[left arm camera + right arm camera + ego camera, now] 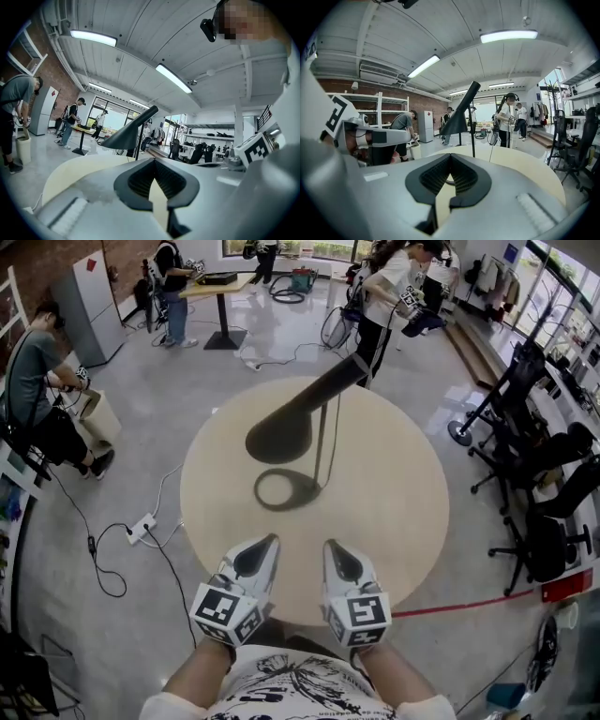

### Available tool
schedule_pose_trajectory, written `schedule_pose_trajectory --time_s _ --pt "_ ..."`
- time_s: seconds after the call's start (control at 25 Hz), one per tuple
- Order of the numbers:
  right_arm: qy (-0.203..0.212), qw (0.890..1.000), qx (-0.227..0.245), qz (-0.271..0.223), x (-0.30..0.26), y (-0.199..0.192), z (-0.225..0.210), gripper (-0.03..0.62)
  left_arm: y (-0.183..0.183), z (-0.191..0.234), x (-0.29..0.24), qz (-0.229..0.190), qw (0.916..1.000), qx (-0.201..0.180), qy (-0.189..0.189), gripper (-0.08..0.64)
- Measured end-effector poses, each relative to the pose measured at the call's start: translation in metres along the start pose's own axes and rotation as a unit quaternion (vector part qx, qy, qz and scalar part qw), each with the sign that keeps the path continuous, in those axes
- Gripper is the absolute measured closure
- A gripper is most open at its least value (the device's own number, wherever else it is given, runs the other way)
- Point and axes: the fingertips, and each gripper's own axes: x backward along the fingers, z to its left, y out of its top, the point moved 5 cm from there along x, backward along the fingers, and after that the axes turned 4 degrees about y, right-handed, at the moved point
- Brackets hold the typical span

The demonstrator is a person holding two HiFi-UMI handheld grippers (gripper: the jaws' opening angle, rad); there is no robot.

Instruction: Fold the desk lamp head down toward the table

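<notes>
Currently I hold the left gripper [271, 541] and right gripper [330, 546] at lower centre, jaws pressed together, empty. The black desk lamp [296, 420] stands mid-frame on the round table [403, 512], apart from both.

Desk lamp [281, 432] black. Table [403, 512] pale beige. Left tool [271, 540], right tool [329, 544] light grey; marker cubes [225, 610] black-white squares.

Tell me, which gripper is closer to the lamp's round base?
The left gripper. Its tip points almost straight at the base, while the right gripper sits further to the side, below the lamp's pole.
</notes>
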Motion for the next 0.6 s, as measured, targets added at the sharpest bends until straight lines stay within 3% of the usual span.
schedule_pose_trajectory --time_s 0.28,0.6 --pt "0.029 0.999 -0.024 -0.01 0.031 -0.02 0.018 0.583 -0.041 -0.02 0.041 0.015 0.9993 0.012 0.031 0.557" --pt "0.021 1.0 -0.019 -0.01 0.059 -0.029 0.031 0.583 -0.043 -0.048 0.075 0.022 0.9996 -0.015 0.011 0.557"
